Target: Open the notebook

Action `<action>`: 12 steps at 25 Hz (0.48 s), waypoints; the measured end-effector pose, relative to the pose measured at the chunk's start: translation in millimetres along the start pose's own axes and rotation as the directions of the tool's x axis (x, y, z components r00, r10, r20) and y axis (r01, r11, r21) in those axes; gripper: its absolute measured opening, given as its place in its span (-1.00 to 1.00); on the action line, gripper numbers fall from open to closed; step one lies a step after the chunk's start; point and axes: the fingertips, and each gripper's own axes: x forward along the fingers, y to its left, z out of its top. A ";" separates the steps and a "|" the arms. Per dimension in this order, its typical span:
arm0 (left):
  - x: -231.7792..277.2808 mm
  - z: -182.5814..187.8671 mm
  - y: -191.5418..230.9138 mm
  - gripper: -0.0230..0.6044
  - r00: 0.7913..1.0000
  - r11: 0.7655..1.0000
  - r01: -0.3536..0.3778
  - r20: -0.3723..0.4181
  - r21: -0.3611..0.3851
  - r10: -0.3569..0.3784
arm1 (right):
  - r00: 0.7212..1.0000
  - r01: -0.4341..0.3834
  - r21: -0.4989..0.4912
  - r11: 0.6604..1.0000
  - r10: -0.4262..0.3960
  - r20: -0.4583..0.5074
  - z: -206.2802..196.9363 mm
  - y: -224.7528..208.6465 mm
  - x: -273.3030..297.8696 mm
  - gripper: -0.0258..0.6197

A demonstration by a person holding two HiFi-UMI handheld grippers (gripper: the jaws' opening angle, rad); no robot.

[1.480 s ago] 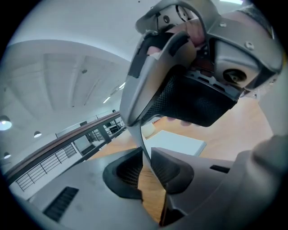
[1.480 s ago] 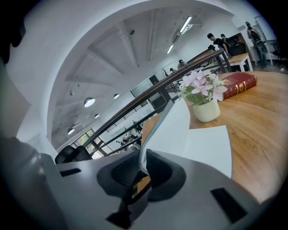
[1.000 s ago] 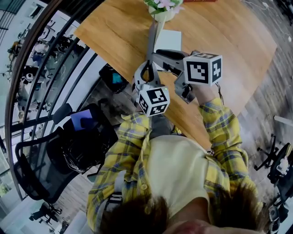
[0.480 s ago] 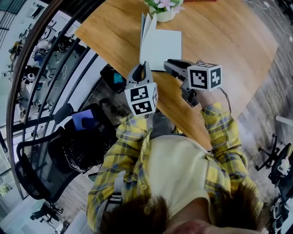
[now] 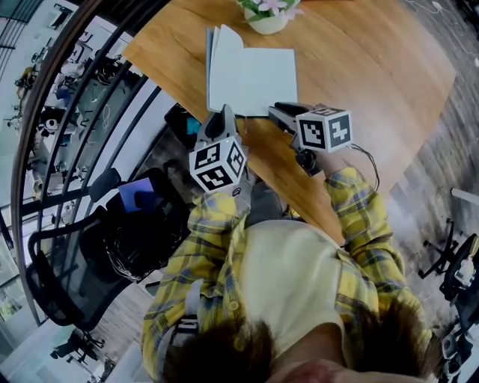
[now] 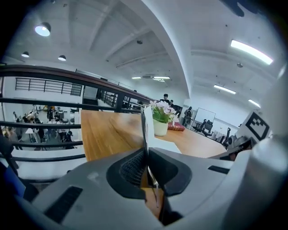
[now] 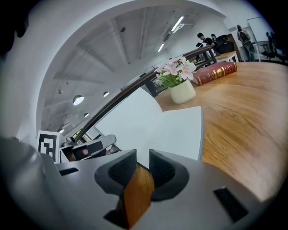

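On the light-brown wooden table (image 5: 359,67), toward the side by the railing: one pale blue-white paper notebook (image 5: 258,75), lying flat, with its front cover (image 5: 215,67) raised along the left side.

Step in hand, by the look of it: swinging that front cover over, roughly half done. Pinched tight in the grey left gripper (image 5: 226,114), marker cube on top: the cover's near edge, showing in the left gripper view as a thin sheet standing on edge between the closed jaws (image 6: 146,155). Hard to tell whether only the cover or a few leaves with it.

Grey right gripper (image 5: 277,111) just beside the notebook's near edge, jaws parted, nothing between them but bare wood in the right gripper view (image 7: 143,164); white page (image 7: 166,130) spread just ahead.

Next move, as a judgement: carry the cover further left and down until flat on the wood, keeping the pinch light enough not to crease it, then let go. Possibly steady the exposed page with the right gripper.

Count:
- notebook: one
- grippers: two
- cream pot (image 5: 266,19) of pink flowers beyond the notebook: one
- dark red hardback book (image 7: 216,72) behind the pot: one
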 end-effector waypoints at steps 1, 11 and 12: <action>-0.4 -0.8 2.9 -0.86 1.000 1.000 -0.004 -0.001 -0.019 0.004 | 1.000 0.010 -0.006 1.000 -0.010 -0.003 -1.1 -1.6 1.0 -0.48; -6.4 -13.8 24.3 -0.83 0.999 0.995 -0.051 -0.010 -0.083 0.050 | 0.998 0.062 -0.039 0.997 -0.063 -0.025 -7.8 -8.4 4.1 -0.50; -7.6 -15.7 25.8 -0.83 0.998 0.995 -0.056 -0.012 -0.081 0.055 | 0.998 0.062 -0.040 0.997 -0.063 -0.027 -8.3 -8.5 4.5 -0.50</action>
